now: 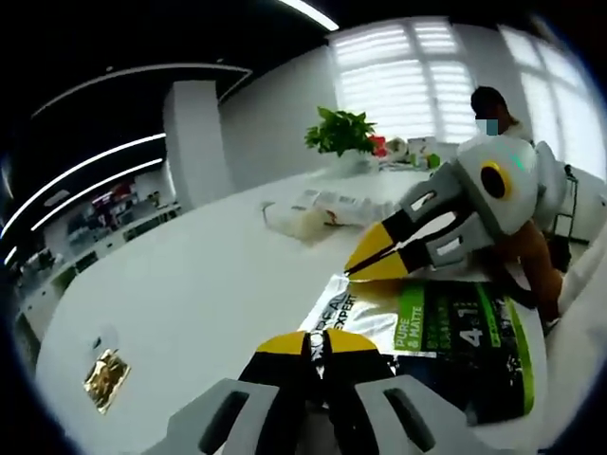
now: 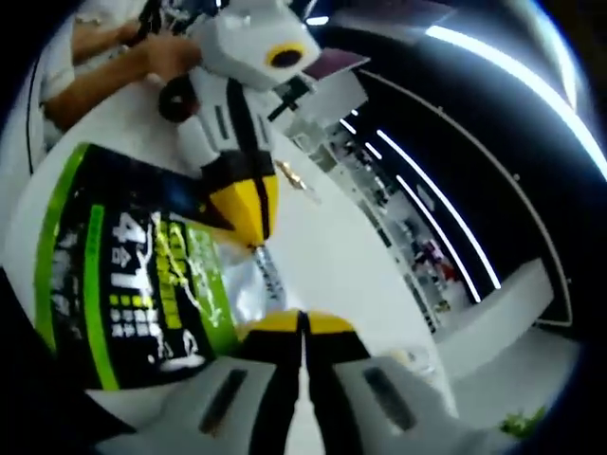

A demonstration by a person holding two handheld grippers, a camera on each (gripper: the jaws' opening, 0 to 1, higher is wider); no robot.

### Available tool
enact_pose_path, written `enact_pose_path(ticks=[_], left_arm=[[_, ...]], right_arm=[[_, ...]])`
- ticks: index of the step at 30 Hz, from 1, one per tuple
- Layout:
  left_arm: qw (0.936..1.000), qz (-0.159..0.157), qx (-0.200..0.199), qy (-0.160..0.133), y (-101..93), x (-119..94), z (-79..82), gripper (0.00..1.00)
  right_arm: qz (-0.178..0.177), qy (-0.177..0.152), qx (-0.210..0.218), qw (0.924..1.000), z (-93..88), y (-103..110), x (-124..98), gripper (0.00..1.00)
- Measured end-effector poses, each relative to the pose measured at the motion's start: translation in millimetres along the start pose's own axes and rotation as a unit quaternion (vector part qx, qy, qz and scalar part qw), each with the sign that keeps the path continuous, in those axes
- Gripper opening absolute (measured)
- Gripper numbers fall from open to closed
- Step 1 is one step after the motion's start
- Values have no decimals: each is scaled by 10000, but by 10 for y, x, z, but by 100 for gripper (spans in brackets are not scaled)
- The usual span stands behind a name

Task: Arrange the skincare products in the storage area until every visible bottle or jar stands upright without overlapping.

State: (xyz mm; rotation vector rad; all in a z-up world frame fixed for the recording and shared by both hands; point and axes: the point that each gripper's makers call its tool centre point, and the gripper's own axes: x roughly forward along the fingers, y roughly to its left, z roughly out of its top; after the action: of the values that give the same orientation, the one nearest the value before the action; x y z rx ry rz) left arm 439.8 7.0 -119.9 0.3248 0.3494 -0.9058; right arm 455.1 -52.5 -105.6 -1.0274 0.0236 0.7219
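In the left gripper view I see my left gripper (image 1: 321,343) at the bottom, its yellow-tipped jaws pressed together on the near edge of a flat pack (image 1: 446,332). The pack is silver, black and green (I can read "PURE & MATTE" on the green strip) and lies on the white table (image 1: 190,294). The right gripper (image 1: 365,265) comes in from the right, its tips drawn to a point at the pack's far silver edge; I cannot tell whether they pinch it or just touch.

In the right gripper view the right gripper (image 2: 303,322) has its jaws closed, with the pack (image 2: 142,275) just left of the tips and the silver corner near them. The left gripper (image 2: 248,216) reaches down from above onto the pack.

On the table farther off lie a gold foil sachet (image 1: 106,377), a pale bundle (image 1: 299,220) and a green plant (image 1: 340,130). A person's forearm (image 2: 109,81) rests at the table's edge.
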Motion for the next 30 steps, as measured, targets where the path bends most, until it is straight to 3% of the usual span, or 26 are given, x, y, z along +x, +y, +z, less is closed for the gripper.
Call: enact_pose_path(ticks=[2, 4, 6, 9, 16, 21, 22, 26, 30], left_arm=[[9999, -53, 115, 71, -22, -29, -11, 2], [9988, -424, -218, 145, -141, -84, -19, 2], [9970, -572, -495, 181, -187, -133, -6, 3], [9961, -818, -311, 76, -324, -193, 45, 4], [9872, -1575, -257, -11, -775, -291, 134, 4], [9862, -1622, -149, 298, -841, -249, -4, 4], [9862, -1645, -105, 171, -841, -253, 35, 4], [9849, -1690, -305, 206, -838, -255, 25, 3], [9797, -1933, -453, 286, -955, -314, 18, 3]], right_arm=[[10, -11, 19, 10000, 6, 1, 7, 0], [13, -15, 41, 10000, 6, -3, 12, 0], [-1, -4, 115, 9999, 1, -8, 16, 0], [-3, -7, 125, 9999, 6, 5, 9, 0], [-6, -14, 84, 10000, 12, 13, -1, 0], [-10, -19, 86, 10000, 15, 22, -8, 0], [-10, -20, 87, 10000, 16, 25, -10, 0], [-12, -18, 103, 9999, 17, 28, -12, 0], [-32, 5, 109, 9999, 10, 23, -12, 0]])
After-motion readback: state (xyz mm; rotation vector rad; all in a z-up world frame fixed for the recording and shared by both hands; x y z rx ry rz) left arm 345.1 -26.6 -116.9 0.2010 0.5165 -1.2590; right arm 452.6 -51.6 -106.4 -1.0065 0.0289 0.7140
